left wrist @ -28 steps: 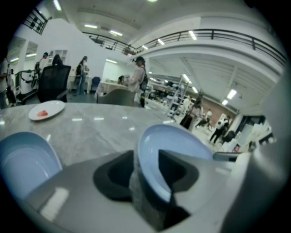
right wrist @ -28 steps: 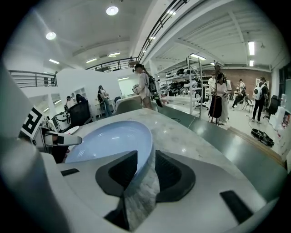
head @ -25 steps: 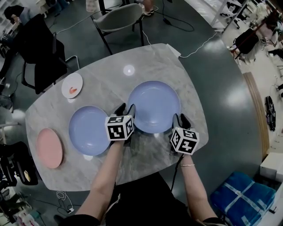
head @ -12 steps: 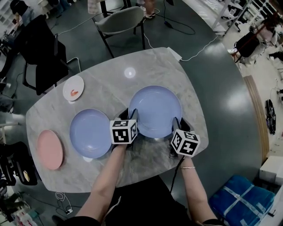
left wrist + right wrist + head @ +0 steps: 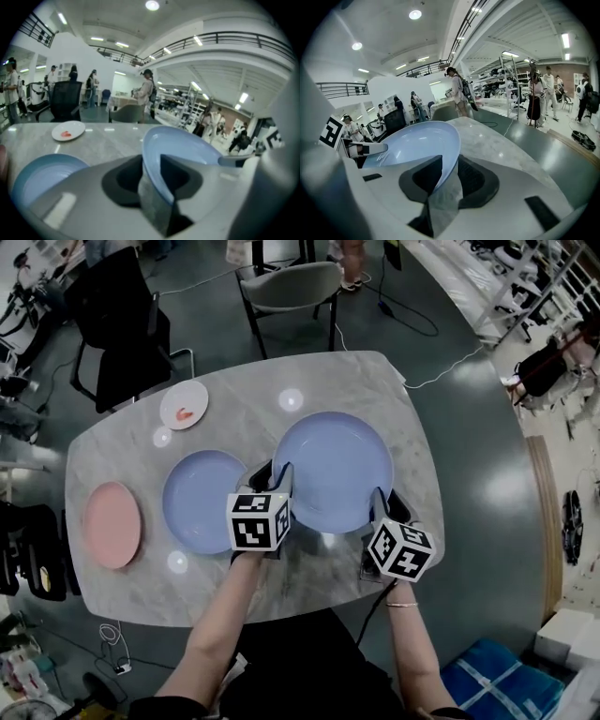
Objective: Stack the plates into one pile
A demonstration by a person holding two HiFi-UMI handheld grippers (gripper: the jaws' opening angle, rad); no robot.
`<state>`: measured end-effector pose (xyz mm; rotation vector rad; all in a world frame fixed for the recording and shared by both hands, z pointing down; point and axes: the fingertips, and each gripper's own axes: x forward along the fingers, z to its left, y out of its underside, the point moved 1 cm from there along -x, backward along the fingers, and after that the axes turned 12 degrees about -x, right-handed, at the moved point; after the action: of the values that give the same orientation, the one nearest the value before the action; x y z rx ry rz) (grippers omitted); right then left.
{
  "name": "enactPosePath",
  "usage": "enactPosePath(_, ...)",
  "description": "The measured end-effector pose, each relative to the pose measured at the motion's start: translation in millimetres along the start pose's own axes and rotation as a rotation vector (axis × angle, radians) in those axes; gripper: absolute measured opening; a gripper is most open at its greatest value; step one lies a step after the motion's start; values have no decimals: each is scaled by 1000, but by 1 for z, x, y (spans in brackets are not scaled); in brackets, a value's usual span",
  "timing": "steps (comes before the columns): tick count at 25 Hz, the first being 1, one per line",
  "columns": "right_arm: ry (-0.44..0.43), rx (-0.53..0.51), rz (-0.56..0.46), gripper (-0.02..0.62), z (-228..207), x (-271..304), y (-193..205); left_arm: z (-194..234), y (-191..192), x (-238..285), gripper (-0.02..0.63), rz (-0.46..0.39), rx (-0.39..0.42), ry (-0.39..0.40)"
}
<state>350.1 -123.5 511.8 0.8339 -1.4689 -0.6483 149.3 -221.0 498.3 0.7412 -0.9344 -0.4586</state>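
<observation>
Both grippers holding the big plate, to go onto a pile.
Head view: L gripper (image 5: 270,474) & R gripper (image 5: 382,504) sit at the near rim of the big plate (image 5: 333,465), which looks just off the counter (image 5: 234,395). 4 plates in all: 2 blue (incl. blue plate (image 5: 204,501) beside it), 1 pink plate (image 5: 112,524), 1 white plate (image 5: 184,405). L gripper view: fingers (image 5: 127,180) just closed, clamped on rim. R gripper view: fingers (image 5: 425,177) likewise closed on rim. Tip: keep both hands level & in step, clear the neighbour's rim, lower centred.

Marble table (image 5: 234,395), blue plate (image 5: 204,501), pink plate (image 5: 112,524), white plate (image 5: 184,405) (smallest)
</observation>
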Motion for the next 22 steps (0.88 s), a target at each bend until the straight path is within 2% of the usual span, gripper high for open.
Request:
enactPosePath(6, -153, -90, -22, 99, 65, 8, -23, 51, -14, -58, 116, -85, -56, -135)
enactPosePath(13, -314, -192, -12, 106, 168, 23, -26, 140, -10, -125, 106, -139, -141, -303)
enactPosePath(18, -354, -259, 16, 106, 229, 36, -12, 195, 2, -155, 106, -151, -189, -364)
enactPosePath(22, -332, -293, 40, 106, 253, 42, 0, 222, 16, -160, 106, -130, -212, -360)
